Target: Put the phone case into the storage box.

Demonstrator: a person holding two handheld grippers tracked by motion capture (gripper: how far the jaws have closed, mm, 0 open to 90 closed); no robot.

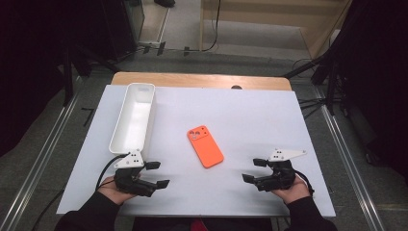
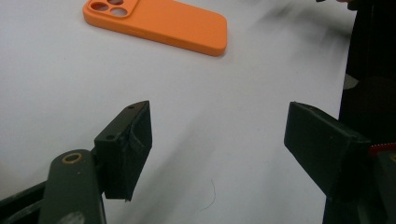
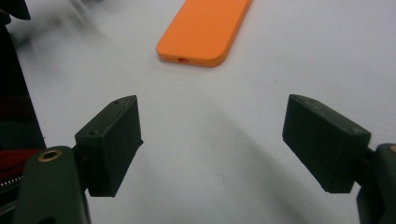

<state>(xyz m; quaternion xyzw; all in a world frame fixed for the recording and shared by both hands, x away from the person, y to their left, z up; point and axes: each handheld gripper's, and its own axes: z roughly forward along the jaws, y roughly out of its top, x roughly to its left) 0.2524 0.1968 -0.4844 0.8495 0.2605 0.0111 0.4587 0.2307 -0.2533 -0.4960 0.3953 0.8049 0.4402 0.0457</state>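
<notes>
An orange phone case (image 1: 205,146) lies flat near the middle of the white table top (image 1: 240,110), camera holes toward the far side. My left gripper (image 1: 158,174) rests at the front left, open, jaws pointing right toward the case. My right gripper (image 1: 254,170) sits at the front right, open, jaws pointing left toward it. In the left gripper view the case (image 2: 159,23) lies ahead of the wide-apart jaws (image 2: 217,149). In the right gripper view its near end (image 3: 203,30) lies beyond the open jaws (image 3: 212,142). Nothing is between either pair.
A long white tray (image 1: 133,118) stands at the left, running away from me, just beyond the left gripper. A wooden strip (image 1: 202,79) edges the table's far side. Black stands and cables flank the table on the floor.
</notes>
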